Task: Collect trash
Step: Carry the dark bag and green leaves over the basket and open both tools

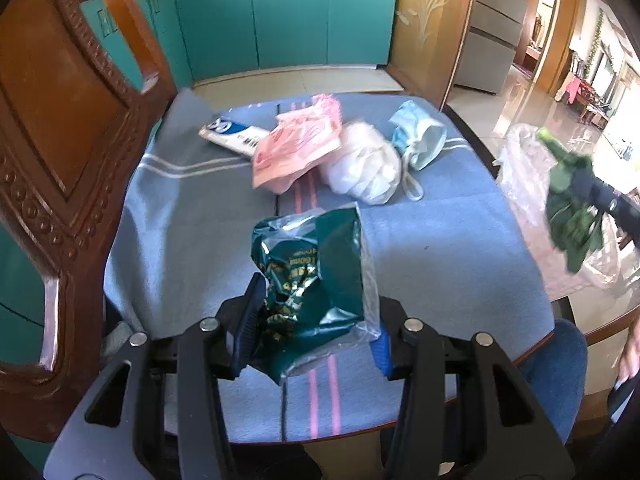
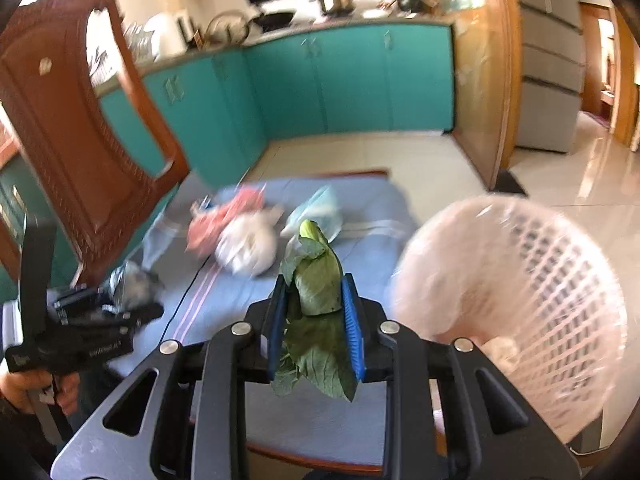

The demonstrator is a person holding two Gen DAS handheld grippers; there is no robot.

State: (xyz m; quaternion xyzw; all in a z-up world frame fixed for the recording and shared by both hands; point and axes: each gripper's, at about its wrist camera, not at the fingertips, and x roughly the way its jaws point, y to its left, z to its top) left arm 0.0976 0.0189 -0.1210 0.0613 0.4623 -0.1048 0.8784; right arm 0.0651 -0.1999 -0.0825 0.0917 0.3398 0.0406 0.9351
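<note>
L gripper clamped on 1 crumpled dark green foil bag, lifted above the blue cloth on the table; clear plastic edge of the bag sticks out on the right side of the jaws. R gripper clamped on 1 bunch of green leaves, pale stalk end pointing up, leaves hanging below the pads; held in the air just left of the basket.

Still on the cloth, 4 items, far side: 1 white-blue flat packet, 1 pink bag partly over it, 1 white wad in clear plastic touching the pink bag, 1 light blue face mask just right of the wad, its loop trailing toward the near side.

1 pale pink mesh basket w/ a thin plastic liner, at the table's right edge; blurred in R view.

1 carved wooden chair back at left. Teal cabinets behind, approx 6 doors in L view. A hand grips the L tool's handle in R view.
</note>
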